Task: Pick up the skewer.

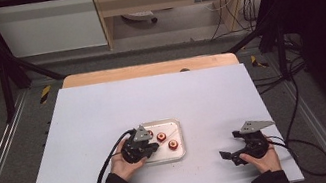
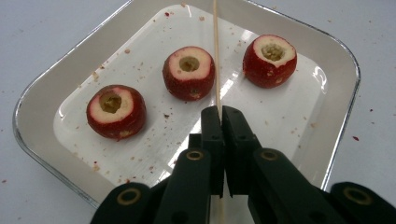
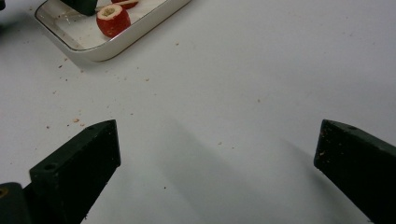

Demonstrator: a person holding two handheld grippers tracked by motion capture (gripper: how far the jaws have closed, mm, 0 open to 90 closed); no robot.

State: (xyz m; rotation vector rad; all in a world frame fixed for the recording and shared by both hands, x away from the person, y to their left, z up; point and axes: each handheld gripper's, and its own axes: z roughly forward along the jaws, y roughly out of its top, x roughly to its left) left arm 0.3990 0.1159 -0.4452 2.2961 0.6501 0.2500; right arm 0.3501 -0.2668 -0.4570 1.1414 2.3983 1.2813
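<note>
1. I see the white table (image 1: 104, 117) with the tray (image 2: 44, 93) near its front middle.
2. My right gripper (image 3: 217, 168) rests off to the tray's right, jaws wide apart, holding nothing.
3. My left gripper (image 2: 220, 114) is over the tray, jaws pinched on a thin wooden stick (image 2: 215, 51).
4. Three cored red fruits (image 2: 189, 72) sit in the tray; the stick runs just beside the middle one.
</note>
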